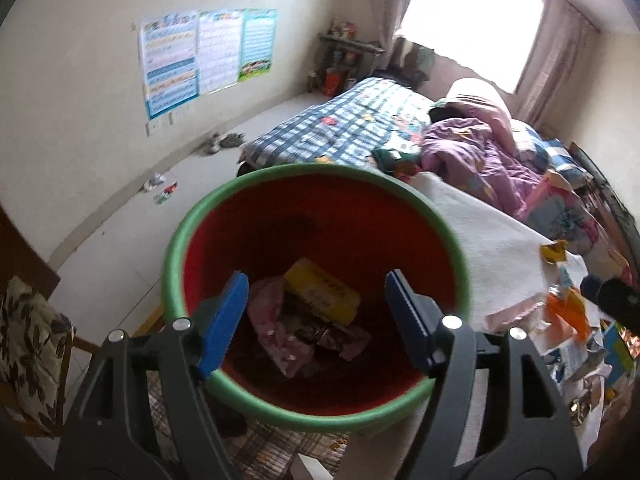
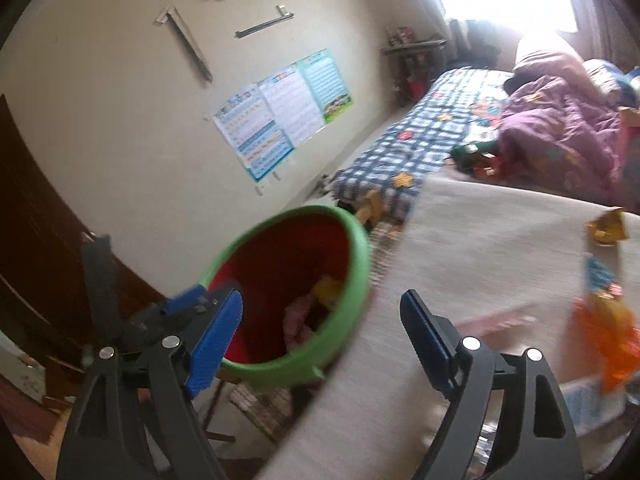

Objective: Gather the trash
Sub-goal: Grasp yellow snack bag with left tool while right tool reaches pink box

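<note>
A red bin with a green rim (image 1: 192, 220) sits beside a white-clothed table (image 1: 492, 248). It holds a yellow box (image 1: 324, 292) and pink wrappers (image 1: 276, 320). My left gripper (image 1: 316, 320) is open and empty, hovering over the bin's mouth. My right gripper (image 2: 320, 336) is open and empty, between the bin (image 2: 356, 264) and the table (image 2: 460, 248). Trash lies on the table: a yellow wrapper (image 1: 554, 250), an orange wrapper (image 1: 568, 312) and several papers (image 1: 576, 360). The yellow wrapper (image 2: 606, 228) and orange wrapper (image 2: 608, 332) also show in the right wrist view.
A bed (image 1: 340, 124) with a plaid cover and purple quilt (image 1: 480, 152) stands behind the table. A cushioned chair (image 1: 28, 340) is at the left. Posters (image 1: 200, 52) hang on the wall. Scraps (image 1: 160, 188) and shoes (image 1: 224, 142) lie on the floor.
</note>
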`<state>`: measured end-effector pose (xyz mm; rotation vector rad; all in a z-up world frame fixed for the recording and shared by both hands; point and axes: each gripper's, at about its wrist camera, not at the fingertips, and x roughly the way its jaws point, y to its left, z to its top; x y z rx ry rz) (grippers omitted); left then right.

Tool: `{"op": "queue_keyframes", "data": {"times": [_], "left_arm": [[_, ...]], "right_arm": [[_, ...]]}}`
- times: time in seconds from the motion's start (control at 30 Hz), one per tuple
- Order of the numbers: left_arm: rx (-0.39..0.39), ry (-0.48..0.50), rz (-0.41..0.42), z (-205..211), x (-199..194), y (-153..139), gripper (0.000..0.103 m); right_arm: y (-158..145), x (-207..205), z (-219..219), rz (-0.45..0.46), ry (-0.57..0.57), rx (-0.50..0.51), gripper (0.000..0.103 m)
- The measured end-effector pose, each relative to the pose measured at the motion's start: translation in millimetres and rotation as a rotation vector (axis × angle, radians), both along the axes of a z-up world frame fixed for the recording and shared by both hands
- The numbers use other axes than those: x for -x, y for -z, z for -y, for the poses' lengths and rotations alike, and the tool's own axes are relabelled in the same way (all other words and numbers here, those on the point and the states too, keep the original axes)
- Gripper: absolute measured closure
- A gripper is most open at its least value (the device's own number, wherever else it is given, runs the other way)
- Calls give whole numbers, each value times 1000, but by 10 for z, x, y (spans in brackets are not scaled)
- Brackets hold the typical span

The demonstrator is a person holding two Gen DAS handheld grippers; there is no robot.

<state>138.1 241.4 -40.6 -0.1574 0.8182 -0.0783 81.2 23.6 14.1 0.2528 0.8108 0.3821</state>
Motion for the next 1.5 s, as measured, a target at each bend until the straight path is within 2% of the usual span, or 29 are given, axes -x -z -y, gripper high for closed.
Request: {"op": "queue_keyframes", "data": {"times": [0.2,0.3,0.47,0.53,0.6,0.73,0.97,1.17,1.23,1.33,1.4,1.43,1.47,1.5], "left_arm": [[21,113,-8,451,119,-27,33],[71,212,-59,800,253,28,33],[57,363,-144,1339,505,227,33],[77,407,-186,1521,577,305,33],[95,426,-218,1632,637,358,33],[75,454,-221,1738,744,341,33],[27,485,-274,1653,1084,409,33],[10,426,-330,1698,1358,605,34],[24,401,-330,1737,1401,645,39],[4,366,-322,1801,1442,706,50],[-29,335,-294,1823,1473,701,61],[-25,325,-295,1811,1477,706,74],[-14,306,-300,1792,1488,709,80],[-4,296,-300,1774,1496,698,81]], "right_arm": [[33,261,572,3,139,39,22],[105,390,847,-13,213,53,19],[299,570,1267,-87,311,4,19],[319,668,1419,-94,342,2,19],[289,759,1537,-88,369,12,19],[243,943,1771,-80,411,18,19],[254,1189,2129,-102,431,24,19],[267,1321,2340,-120,413,30,19],[298,1362,2384,-130,403,36,19],[374,1435,2461,-156,391,36,19],[437,1487,2506,-176,383,37,19],[464,1506,2526,-183,381,39,19],[486,1522,2549,-190,379,43,19],[517,1543,2578,-199,378,48,19]]}}
